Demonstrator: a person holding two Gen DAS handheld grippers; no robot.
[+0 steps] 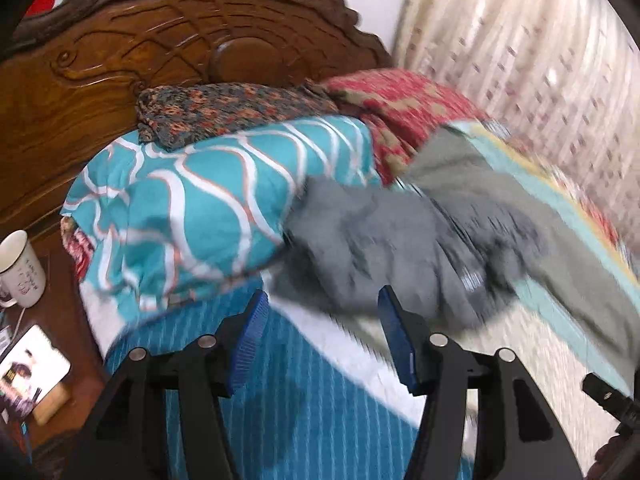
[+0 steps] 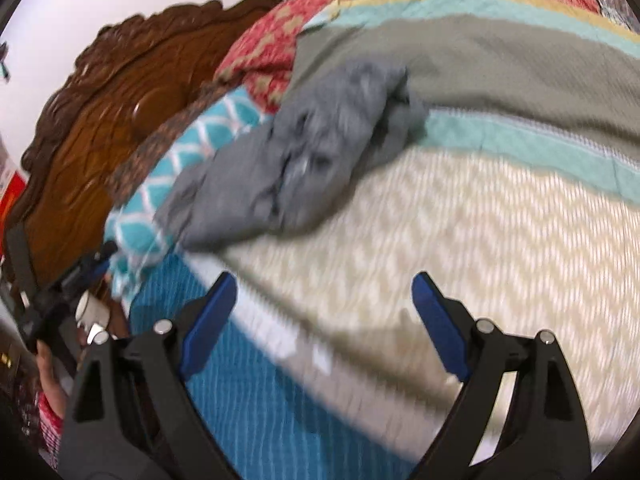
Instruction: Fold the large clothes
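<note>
A crumpled grey garment (image 1: 384, 240) lies in a heap on the quilted bed cover, against a teal pillow. It also shows in the right wrist view (image 2: 296, 152), up and left of centre. My left gripper (image 1: 324, 312) is open and empty, its blue pads just short of the garment's near edge. My right gripper (image 2: 324, 300) is open and empty, above the cream part of the cover (image 2: 460, 232), a short way from the garment. The left gripper (image 2: 100, 260) shows at the left edge of the right wrist view. Both views are motion-blurred.
A teal pillow with white wavy lines (image 1: 192, 200) and a dark patterned cloth (image 1: 224, 110) lie at the carved wooden headboard (image 1: 132, 40). A red patterned pillow (image 1: 400, 108) sits beside them. A white mug (image 1: 20, 272) and a lit phone (image 1: 32, 368) are on the bedside table. A curtain (image 1: 520, 48) hangs behind.
</note>
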